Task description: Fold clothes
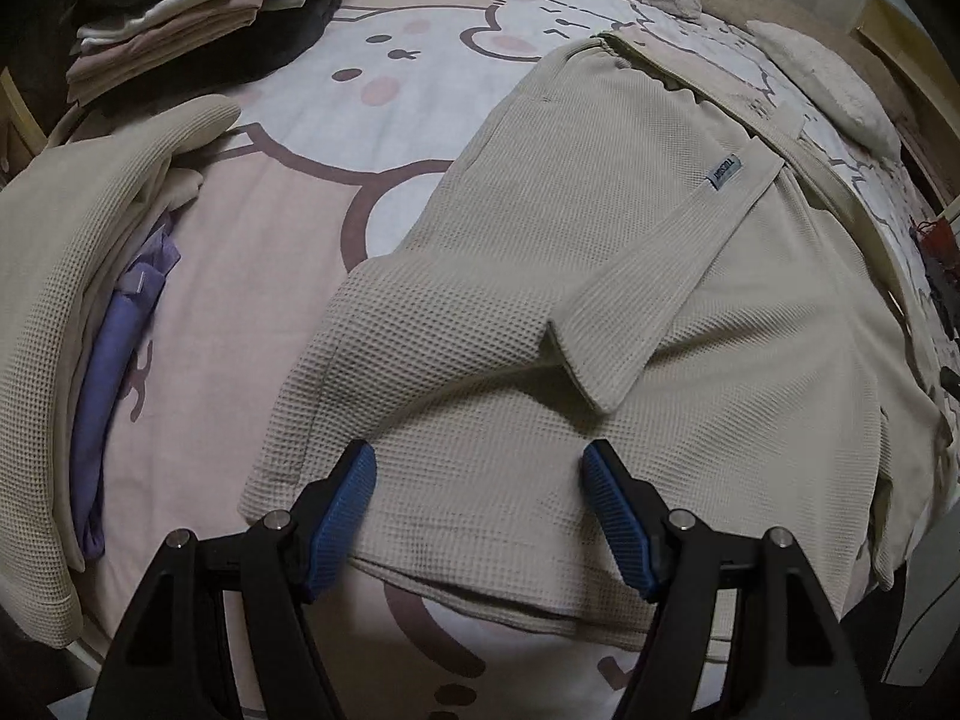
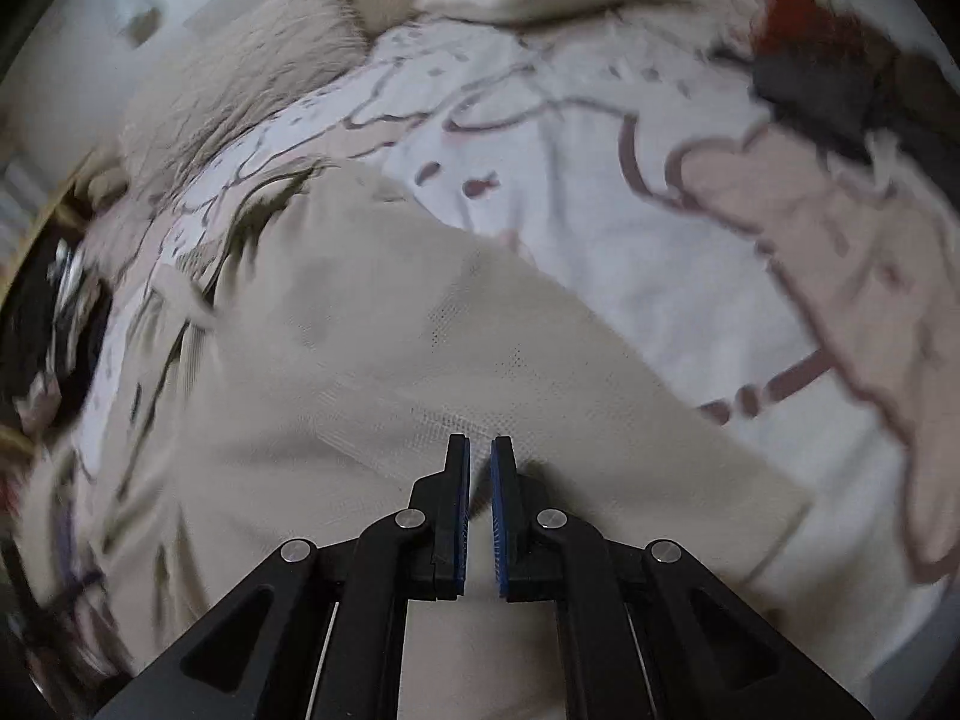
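A beige waffle-knit shirt (image 1: 600, 276) lies on the bed, partly folded, with one sleeve (image 1: 654, 276) laid across its body and a small label near the cuff. My left gripper (image 1: 477, 465) is open and empty, its blue pads just above the shirt's near edge. In the right wrist view, which is blurred, the same beige shirt (image 2: 384, 372) fills the middle. My right gripper (image 2: 480, 450) is shut with beige fabric pinched between its pads.
The bed sheet (image 1: 270, 276) has a pink and white cartoon print. A folded beige garment over a purple one (image 1: 54, 300) lies at the left. A stack of folded clothes (image 1: 180, 18) sits at the far left. Pillows (image 1: 828, 84) lie at the back. Dark and red items (image 2: 840, 66) lie at the upper right of the right wrist view.
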### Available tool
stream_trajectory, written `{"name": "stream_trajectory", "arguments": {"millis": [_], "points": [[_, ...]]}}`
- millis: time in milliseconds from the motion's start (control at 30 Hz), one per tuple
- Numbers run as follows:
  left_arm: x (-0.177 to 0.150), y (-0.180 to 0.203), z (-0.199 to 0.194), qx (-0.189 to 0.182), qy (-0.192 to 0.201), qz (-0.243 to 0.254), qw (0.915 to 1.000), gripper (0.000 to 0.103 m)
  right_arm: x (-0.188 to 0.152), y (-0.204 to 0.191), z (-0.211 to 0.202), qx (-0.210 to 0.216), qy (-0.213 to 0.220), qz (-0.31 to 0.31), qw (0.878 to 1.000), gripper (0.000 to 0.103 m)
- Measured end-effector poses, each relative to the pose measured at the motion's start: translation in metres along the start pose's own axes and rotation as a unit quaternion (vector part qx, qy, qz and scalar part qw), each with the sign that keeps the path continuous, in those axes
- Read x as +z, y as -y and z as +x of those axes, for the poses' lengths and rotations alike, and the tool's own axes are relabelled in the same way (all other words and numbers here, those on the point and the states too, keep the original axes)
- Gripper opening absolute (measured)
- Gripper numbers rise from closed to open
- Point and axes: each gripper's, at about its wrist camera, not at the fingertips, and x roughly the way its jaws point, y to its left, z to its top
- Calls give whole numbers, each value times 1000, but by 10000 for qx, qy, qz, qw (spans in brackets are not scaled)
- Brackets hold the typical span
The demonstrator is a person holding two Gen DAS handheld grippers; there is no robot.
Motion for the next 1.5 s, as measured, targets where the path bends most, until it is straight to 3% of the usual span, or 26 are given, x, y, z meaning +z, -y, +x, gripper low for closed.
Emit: {"name": "stream_trajectory", "arguments": {"millis": [67,133,167,200,233,267,300,367,467,633,733,800,833,900,933,1000,1067,1133,1200,1333,1433,1467,1500], "points": [[-2,2,0,9,31,33,10000,71,-6,-20,-4,6,8,-766,9971,7],[-5,1,-1,-2,61,33,10000,71,-13,-42,-2,-310,189,-1440,9889,8],[-7,1,-1,-6,78,37,10000,71,-18,-52,-2,-585,435,-1822,9806,19],[-8,1,-2,-10,91,39,10000,71,-24,-62,-2,-854,675,-2193,9696,60],[-8,1,-2,-15,99,36,9999,71,-30,-65,0,-972,777,-2376,9633,83],[-9,1,-3,-26,105,27,9999,71,-36,-69,2,-1090,878,-2558,9565,95],[-9,1,-3,-49,110,11,9999,71,-42,-73,4,-1207,978,-2738,9492,95],[-9,0,-3,-87,117,-6,9999,71,-53,-78,9,-1536,1110,-3061,9329,91],[-10,0,-3,-113,122,1,9999,71,-71,-77,17,-2295,1328,-3545,8967,52],[-11,2,-2,-86,124,40,9999,71,-94,-75,41,-3024,1468,-4327,8365,50],[-11,2,-1,-73,121,64,9999,71,-104,-81,51,-3320,1708,-4772,7955,29],[-11,3,0,-70,116,71,9999,71,-102,-83,56,-3312,1597,-4959,7867,4],[-12,3,0,-71,118,72,9999,71,-102,-83,59,-3302,1540,-5044,7828,3],[-12,2,-1,-94,138,65,9998,71,-90,-82,46,-2915,1339,-4767,8185,3],[-13,1,-1,-112,146,52,9998,71,-77,-78,31,-2437,1169,-4314,8607,3],[-13,0,-2,-157,154,6,9998,71,-48,-66,4,-1393,812,-3227,9327,3],[-12,-2,-2,-199,153,-51,9997,71,-15,-37,-19,-148,456,-1673,9847,3],[-12,-3,-2,-223,158,-92,9996,71,7,-11,-23,294,378,-691,9965,3],[-13,-2,-3,-207,179,-87,9996,71,27,11,-14,124,343,-221,9991,3],[-17,-1,-16,-402,264,-177,9987,71,48,35,34,-78,-513,215,9984,3],[-26,8,-31,-552,417,-87,9976,71,39,35,36,-211,-542,123,9982,5],[-29,15,-35,-614,471,8,9970,71,37,36,31,-241,-461,128,9986,10],[-33,23,-40,-707,518,129,9961,71,35,37,26,-272,-379,135,9988,29]]}}
